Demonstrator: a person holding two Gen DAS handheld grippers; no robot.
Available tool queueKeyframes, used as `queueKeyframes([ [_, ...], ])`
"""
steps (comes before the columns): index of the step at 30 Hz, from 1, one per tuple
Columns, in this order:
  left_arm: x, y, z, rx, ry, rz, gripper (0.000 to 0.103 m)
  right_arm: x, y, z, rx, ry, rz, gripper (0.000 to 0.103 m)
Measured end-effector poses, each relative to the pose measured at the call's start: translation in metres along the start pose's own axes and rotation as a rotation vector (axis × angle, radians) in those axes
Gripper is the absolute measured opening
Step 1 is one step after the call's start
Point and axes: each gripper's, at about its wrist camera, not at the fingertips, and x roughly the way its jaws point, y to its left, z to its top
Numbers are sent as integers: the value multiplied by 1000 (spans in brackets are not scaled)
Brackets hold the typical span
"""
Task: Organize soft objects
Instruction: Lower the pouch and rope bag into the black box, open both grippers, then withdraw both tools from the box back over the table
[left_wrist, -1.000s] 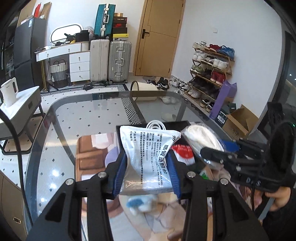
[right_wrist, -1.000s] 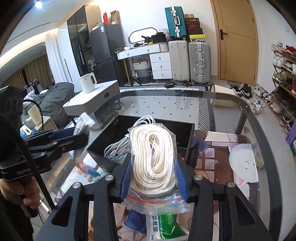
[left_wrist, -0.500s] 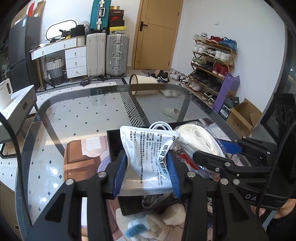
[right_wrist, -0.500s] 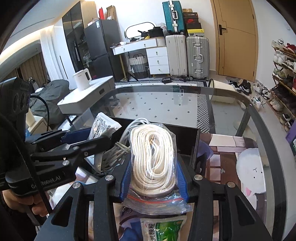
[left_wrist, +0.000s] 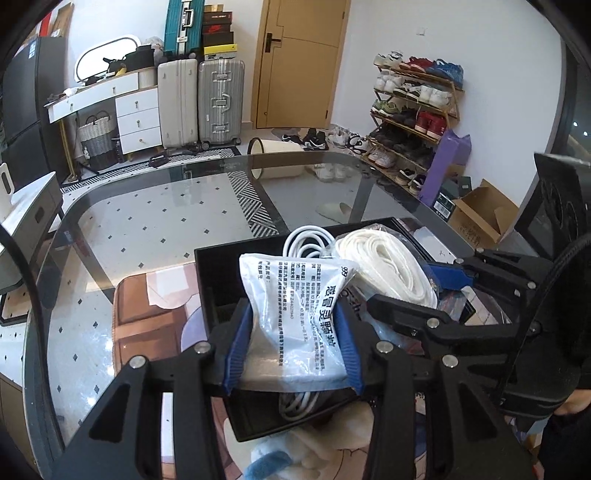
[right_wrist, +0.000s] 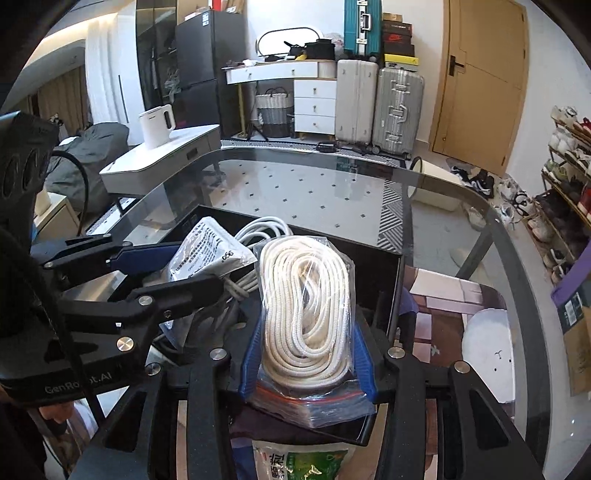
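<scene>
- Soft packets, two in my grip: the white printed pouch (left_wrist: 295, 325) sits between my left gripper (left_wrist: 291, 347) pads, held over the black tray (left_wrist: 221, 266).
- My left jaws have just been easing open a touch, pouch between the pads, still pinched.
- My right gripper (right_wrist: 306, 354) clamps one bagged coil of white rope (right_wrist: 306, 302), jaws narrow, above the same tray's right side.
- One white cable coil (right_wrist: 266, 229) lies inside the tray.
- Right view alone shows a green-printed packet (right_wrist: 299, 461) below the tray edge and a white kettle (right_wrist: 157, 123).
- Left view alone shows the shoe rack (left_wrist: 413, 110).
- Glass table (left_wrist: 147, 229) carries the tray.
</scene>
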Motion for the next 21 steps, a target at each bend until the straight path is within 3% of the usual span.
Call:
queueKeyframes([
  [4, -4, 2, 1, -21, 14, -28, 48, -9, 0, -2, -15, -33, -18, 50],
  [7, -13, 3, 1, -33, 4, -31, 62, -25, -5, -6, -8, -80, -3, 62],
  [9, -23, 4, -1, -40, -12, -34, 67, -36, -11, -9, 4, -106, -30, 85],
  [10, -27, 4, -2, -40, -18, -33, 69, -41, -13, -11, 9, -120, -33, 87],
  [14, -43, -3, -11, -24, -54, 14, 101, -60, -20, -21, 34, -146, -24, 91],
  [21, -66, -6, -34, -35, -113, 83, 103, -83, -24, -46, 53, -160, 5, 102],
])
